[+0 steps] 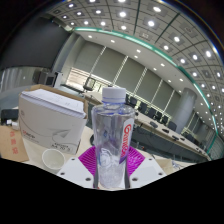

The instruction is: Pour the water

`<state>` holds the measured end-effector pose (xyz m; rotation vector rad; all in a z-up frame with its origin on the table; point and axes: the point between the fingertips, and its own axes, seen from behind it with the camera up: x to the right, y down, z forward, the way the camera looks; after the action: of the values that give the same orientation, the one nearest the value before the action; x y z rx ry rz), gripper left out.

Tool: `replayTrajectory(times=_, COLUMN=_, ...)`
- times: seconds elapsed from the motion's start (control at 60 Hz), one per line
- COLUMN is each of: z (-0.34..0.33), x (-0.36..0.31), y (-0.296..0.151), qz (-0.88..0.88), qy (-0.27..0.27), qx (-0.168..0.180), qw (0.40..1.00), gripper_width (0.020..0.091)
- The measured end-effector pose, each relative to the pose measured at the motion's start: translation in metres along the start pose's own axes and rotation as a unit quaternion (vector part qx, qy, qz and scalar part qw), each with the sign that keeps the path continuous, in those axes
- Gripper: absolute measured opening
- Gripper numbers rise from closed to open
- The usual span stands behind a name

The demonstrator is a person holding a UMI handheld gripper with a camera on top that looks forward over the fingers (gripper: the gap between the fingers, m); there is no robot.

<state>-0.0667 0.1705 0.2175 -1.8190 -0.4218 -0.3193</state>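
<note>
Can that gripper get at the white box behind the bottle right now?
Probably not: the gripper appears shut on the water bottle, which fills its fingers. The white box sits beyond and to one side.

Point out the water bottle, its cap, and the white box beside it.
water bottle (113,140): gripper view, on its clear body.
cap (115,94): gripper view, on its white side.
white box (52,120): gripper view, on its front face.

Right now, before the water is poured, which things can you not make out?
- Gripper view: the water bottle hides most of the hand-held gripper, so its grip is unclear.
- The bottle's red label text is too small to read.
- No cup is visible; the white appliance is only partly in view.
</note>
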Motion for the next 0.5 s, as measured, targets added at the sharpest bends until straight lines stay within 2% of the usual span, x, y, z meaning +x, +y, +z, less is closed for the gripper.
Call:
replayTrajectory(times=0.217, z=0.022, x=-0.025, y=0.059, qz=0.154, qy=-0.071, qx=-0.033, qw=0.985, gripper_width=0.0352)
replayTrajectory(times=0.467, z=0.032, x=-0.054, y=0.118, qz=0.200, qy=-0.105, qx=-0.052, qw=0.973, gripper_width=0.0359)
replayTrajectory(times=0.5, z=0.030, x=-0.053, y=0.115, qz=0.202, qy=-0.103, qx=-0.032, qw=0.974, gripper_width=0.0358)
